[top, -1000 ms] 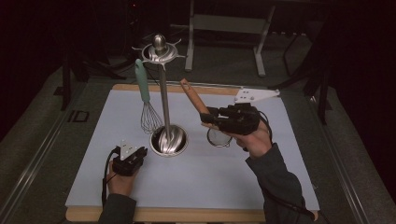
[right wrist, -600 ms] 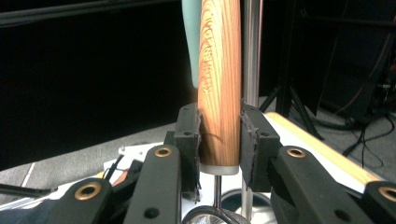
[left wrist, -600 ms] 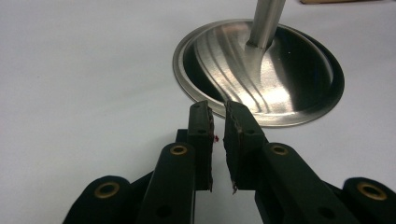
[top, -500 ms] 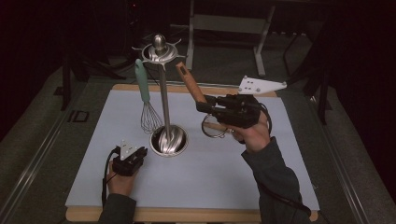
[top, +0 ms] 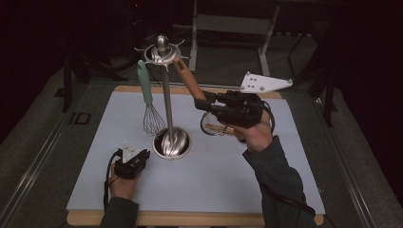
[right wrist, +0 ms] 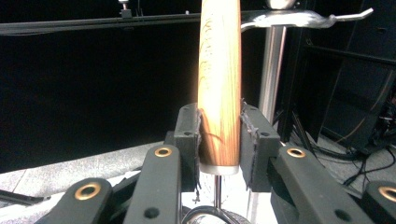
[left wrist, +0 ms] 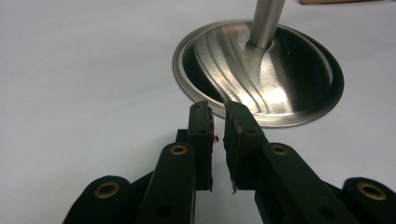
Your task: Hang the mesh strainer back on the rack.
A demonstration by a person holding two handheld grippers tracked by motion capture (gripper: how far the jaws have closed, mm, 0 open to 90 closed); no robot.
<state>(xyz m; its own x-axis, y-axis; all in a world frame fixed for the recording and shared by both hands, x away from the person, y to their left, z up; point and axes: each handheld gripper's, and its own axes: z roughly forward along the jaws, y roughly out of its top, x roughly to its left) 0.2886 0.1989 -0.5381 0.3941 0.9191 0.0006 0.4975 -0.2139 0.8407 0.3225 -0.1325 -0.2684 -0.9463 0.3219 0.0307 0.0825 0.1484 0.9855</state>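
Your left gripper rests low on the table, its jaws drawn nearly together with a thin gap and nothing between them, pointing at the round steel base of the utensil stand just ahead. On the stand's left side a whisk with a pale green handle hangs from the hook ring at the top. To the right, your right gripper is raised above the table and clamped on the lower end of a wooden handle, which slants up and to the left until its upper end reaches the stand's hook ring. Below that gripper, the utensil's wire loop hangs just over the table.
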